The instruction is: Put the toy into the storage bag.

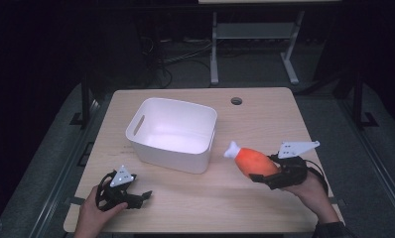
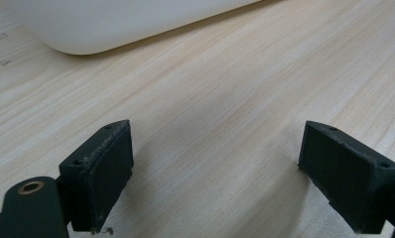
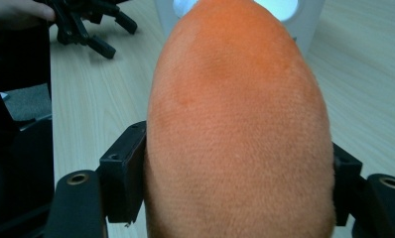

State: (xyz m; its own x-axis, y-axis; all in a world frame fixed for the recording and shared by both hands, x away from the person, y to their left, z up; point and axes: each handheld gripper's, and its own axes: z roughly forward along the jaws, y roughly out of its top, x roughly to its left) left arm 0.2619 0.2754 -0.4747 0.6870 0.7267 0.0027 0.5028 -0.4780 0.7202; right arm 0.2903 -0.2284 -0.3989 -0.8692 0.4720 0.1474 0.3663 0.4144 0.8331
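The right gripper (image 1: 269,174) clamps a plush drumstick (image 1: 252,159), carrying it; the white bin (image 1: 173,134) sits at ten o'clock. Next, probably lift over the rim. The left gripper (image 1: 136,198) rests wide open, empty.

A: Where does the high view sit?

B: Above the near edge of the pale wooden table (image 1: 265,124), facing forward and down, far enough off to take in the white plastic tub (image 1: 173,134) and the floor beyond it.

A: And the gripper views?

B: The left gripper view skims the wood just short of the tub (image 2: 126,25). The right gripper view looks toward the tub (image 3: 304,20), pressed close behind an orange plush toy (image 3: 240,124). All three share the tub.
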